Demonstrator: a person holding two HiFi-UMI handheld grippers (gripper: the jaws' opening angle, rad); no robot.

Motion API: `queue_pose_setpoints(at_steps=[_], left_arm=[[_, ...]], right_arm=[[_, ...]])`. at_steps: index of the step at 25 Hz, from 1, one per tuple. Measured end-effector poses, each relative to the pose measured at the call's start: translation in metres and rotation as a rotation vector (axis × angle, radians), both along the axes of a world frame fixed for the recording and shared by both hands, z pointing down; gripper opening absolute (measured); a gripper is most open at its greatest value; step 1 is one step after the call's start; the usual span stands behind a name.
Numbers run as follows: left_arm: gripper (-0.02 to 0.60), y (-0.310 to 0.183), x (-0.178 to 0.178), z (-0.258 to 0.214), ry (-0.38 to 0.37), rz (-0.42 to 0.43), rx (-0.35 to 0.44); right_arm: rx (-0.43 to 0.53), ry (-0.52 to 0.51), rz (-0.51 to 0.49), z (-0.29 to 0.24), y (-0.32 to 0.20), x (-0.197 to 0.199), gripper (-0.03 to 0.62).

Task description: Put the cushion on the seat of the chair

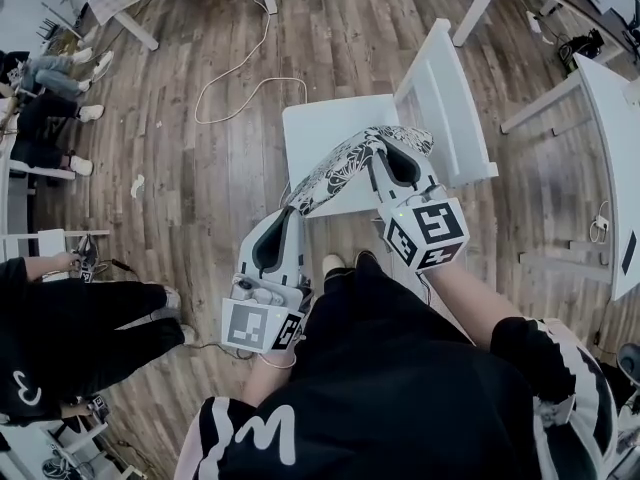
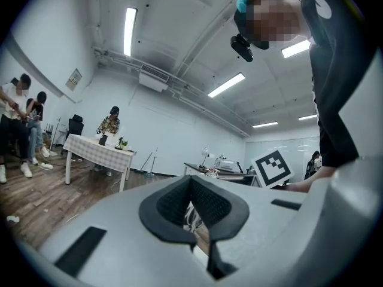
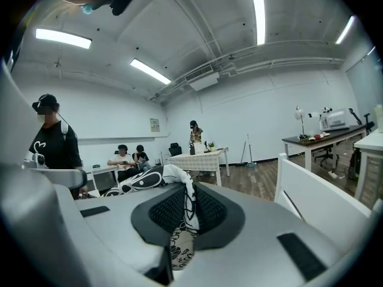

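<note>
1. The operator stands at the front of a white chair (image 1: 400, 108) and holds one pair of tongs in each hand.
2. Left tongs (image 1: 290, 213): closed narrow on the near end of the cushion (image 1: 335, 168). In the left gripper view, patterned fabric sits pinched between the black pads (image 2: 164, 205).
3. Right tongs (image 1: 380, 146): closed narrow on the far end of the same cushion. In the right gripper view, a fold of the fabric is clamped between the pads and bulges out over their top edge.
4. Cushion: black-and-white floral print, stretched slantwise between the two tongs. Its far end lies close to the backrest (image 1: 445, 98); its near end lies past the front edge of the seat (image 1: 315, 143).
5. Position: in the head view the cushion lies across the front part of the seat. Whether it touches the seat cannot be told.
6. Surroundings: a white cable (image 1: 235, 88) loops over the wood floor (image 1: 200, 168) beyond the chair. A white counter (image 1: 615, 138) stands to the right. Seated people (image 1: 40, 98) are at the far left, and a person in black (image 1: 80, 328) is close by on the operator's left.
</note>
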State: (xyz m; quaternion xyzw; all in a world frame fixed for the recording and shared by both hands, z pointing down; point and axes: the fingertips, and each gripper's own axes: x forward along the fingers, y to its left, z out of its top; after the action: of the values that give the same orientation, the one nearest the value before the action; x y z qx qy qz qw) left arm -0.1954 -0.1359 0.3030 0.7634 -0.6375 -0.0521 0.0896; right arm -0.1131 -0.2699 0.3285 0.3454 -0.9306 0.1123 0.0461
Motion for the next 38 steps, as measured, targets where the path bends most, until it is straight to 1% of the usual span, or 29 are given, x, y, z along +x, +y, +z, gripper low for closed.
queue_pose_setpoints(at_steps=[11, 21, 29, 34, 38], left_arm=[[0.003, -0.014, 0.003, 0.008, -0.005, -0.029, -0.026], [0.003, -0.017, -0.007, 0.033, 0.010, -0.063, -0.086], [0.003, -0.030, 0.001, 0.044, 0.020, -0.047, -0.116], [0.003, -0.036, 0.008, 0.052, 0.025, -0.034, -0.132], [0.003, -0.043, 0.013, 0.056, 0.033, -0.026, -0.141]], right_arm=[[0.040, -0.007, 0.001, 0.004, -0.065, -0.029, 0.032], [0.051, 0.001, 0.023, 0.020, -0.114, -0.056, 0.032], [0.048, 0.010, 0.057, 0.036, -0.161, -0.071, 0.032], [0.068, 0.005, 0.085, 0.044, -0.185, -0.075, 0.033], [0.080, 0.023, 0.096, 0.056, -0.202, -0.079, 0.032]])
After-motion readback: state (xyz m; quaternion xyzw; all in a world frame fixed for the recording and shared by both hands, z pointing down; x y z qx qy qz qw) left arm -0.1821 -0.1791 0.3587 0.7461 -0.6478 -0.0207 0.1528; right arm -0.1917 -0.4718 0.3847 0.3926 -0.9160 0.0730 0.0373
